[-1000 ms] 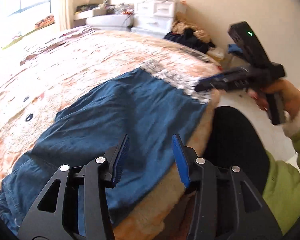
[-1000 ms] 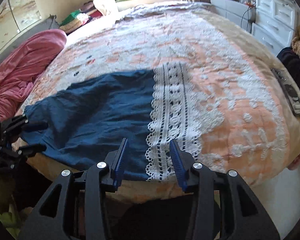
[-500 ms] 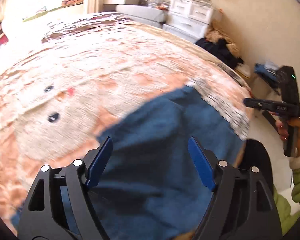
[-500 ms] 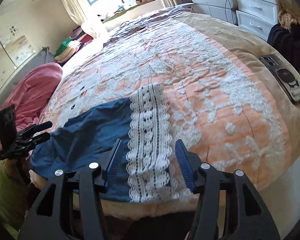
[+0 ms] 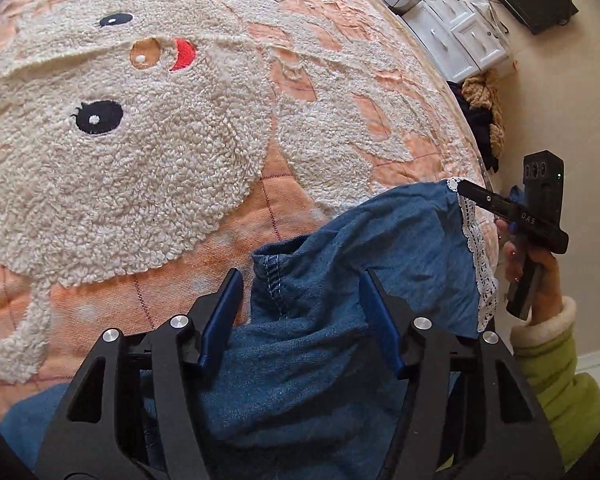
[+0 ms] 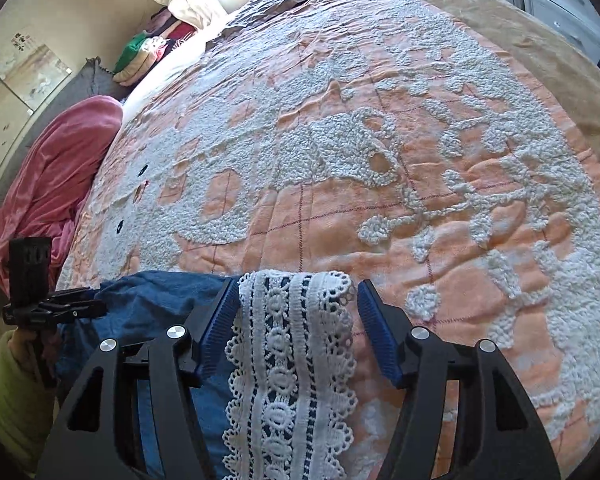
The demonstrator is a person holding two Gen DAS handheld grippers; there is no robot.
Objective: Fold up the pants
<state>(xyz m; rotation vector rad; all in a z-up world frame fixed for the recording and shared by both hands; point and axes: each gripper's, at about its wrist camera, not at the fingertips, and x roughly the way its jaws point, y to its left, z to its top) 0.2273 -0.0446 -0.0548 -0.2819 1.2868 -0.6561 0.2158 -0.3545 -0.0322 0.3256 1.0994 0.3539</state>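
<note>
Blue denim pants (image 5: 340, 360) with a white lace hem (image 6: 292, 360) lie at the near edge of the bed. My left gripper (image 5: 300, 312) stands over a bunched, stitched denim edge (image 5: 274, 280); its jaws are closing with the cloth between them, and the pads are not pressing on it. My right gripper (image 6: 296, 320) straddles the lace hem, jaws closing, with a gap still showing at the right pad. In the left wrist view the right gripper (image 5: 472, 196) sits at the lace corner. The left gripper (image 6: 94, 300) shows at the pants' left end in the right wrist view.
The orange and cream fleece bedspread (image 5: 160, 140) stretches ahead. A pink blanket (image 6: 52, 176) is heaped at the bed's left. White drawers (image 5: 460, 40) and a clothes pile (image 5: 480, 112) stand past the right side. A green sleeve (image 5: 552, 380) is close by.
Both grippers have come forward and down onto the pants, one at each end. Their jaws stand wider than a second ago. The left view has rolled.
</note>
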